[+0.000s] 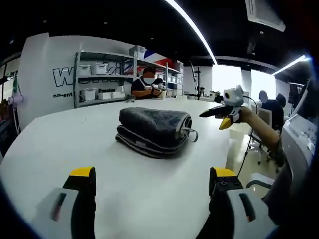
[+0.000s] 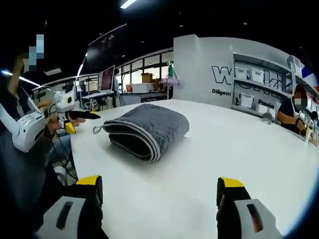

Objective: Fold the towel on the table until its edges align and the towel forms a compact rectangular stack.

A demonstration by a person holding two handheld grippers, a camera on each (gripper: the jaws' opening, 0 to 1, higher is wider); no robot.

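Left claw [image 1: 153, 180]: two black jaws, yellow caps at tips, white housings below, each with dark slot bearing small red mark. Right claw [image 2: 160, 190]: same build, black jaws, yellow tips, white bodies with dark slots. In left gripper view, right claw [image 1: 223, 116] seen from outside: white body, black jaws, yellow tip. In right gripper view, left claw [image 2: 79, 119] likewise: white handle, black jaws, yellow tip, thin dark cable hanging beneath.
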